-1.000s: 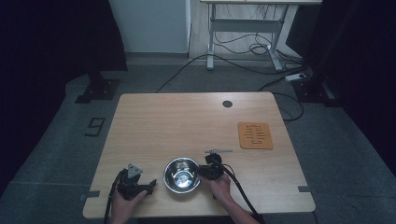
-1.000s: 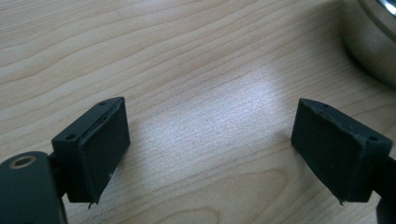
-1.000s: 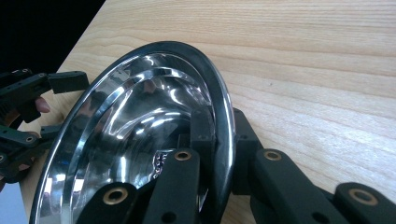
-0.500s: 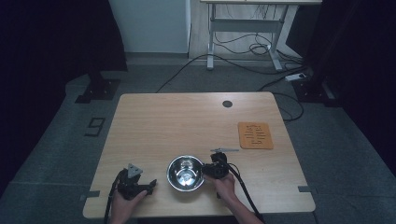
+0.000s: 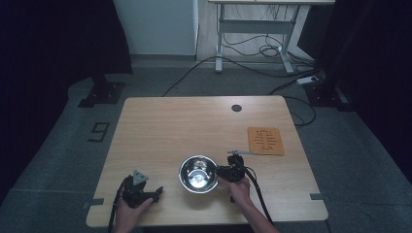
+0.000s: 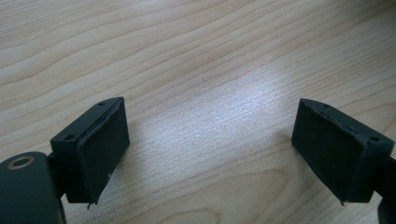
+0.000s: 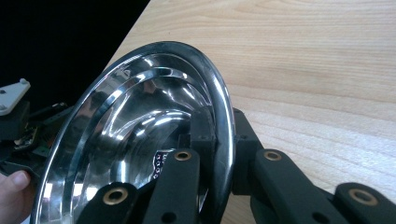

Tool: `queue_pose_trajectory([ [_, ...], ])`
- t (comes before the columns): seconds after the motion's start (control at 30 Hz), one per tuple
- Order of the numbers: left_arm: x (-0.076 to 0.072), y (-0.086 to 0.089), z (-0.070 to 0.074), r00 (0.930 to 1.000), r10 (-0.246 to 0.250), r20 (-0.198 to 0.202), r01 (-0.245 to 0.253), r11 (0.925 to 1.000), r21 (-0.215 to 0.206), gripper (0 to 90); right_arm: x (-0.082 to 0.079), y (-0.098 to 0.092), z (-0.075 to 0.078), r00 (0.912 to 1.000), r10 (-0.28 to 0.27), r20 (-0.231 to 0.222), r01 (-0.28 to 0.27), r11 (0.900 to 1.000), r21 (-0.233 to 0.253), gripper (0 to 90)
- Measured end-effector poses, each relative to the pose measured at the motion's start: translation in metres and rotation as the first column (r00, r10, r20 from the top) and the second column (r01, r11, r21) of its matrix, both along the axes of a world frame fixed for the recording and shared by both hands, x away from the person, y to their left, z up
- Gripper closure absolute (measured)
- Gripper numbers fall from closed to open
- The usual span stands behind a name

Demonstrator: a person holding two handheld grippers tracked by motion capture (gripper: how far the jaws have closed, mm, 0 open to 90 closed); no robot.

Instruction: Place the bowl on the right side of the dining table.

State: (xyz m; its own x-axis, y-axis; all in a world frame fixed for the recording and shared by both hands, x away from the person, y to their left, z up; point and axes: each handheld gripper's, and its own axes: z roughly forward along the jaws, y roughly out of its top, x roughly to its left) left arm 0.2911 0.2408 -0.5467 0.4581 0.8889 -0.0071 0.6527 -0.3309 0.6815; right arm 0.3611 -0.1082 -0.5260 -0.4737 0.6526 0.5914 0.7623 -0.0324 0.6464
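A shiny steel bowl (image 5: 197, 174) sits near the front of the wooden table (image 5: 194, 126). My right gripper (image 5: 219, 171) is shut on the bowl's right rim; in the right gripper view the bowl (image 7: 140, 140) has one jaw inside it and the other outside its wall, where my right gripper (image 7: 219, 140) pinches it. My left gripper (image 5: 156, 192) rests at the front left of the table, well left of the bowl. In the left gripper view my left gripper (image 6: 212, 144) stands open over bare wood with nothing between its pads.
An orange card (image 5: 265, 141) with dark print lies at the table's right side. A thin metal piece (image 5: 242, 152) lies just behind my right gripper. A round dark grommet (image 5: 236, 108) marks the far edge. Cables (image 5: 257, 191) trail from the right gripper toward the front.
The bowl and my right gripper have shifted a little to the right across the front of the table. My left gripper has stayed where it was.
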Motion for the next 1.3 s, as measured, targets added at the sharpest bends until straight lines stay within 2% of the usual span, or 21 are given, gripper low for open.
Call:
queue_pose_trajectory([
  [0.5,0.0,0.0,0.0,1.0,-0.003,0.0,0.003,1.0,0.0,10.7,0.004,-0.022,0.012,0.9983,-0.055,0.018,0.054,0.998,0.043,84.0],
  [1.3,0.001,0.0,0.0,1.0,-0.006,0.0,0.006,1.0,0.0,10.7,0.01,-0.053,0.028,0.9905,-0.132,0.039,0.127,0.986,0.106,84.0],
])
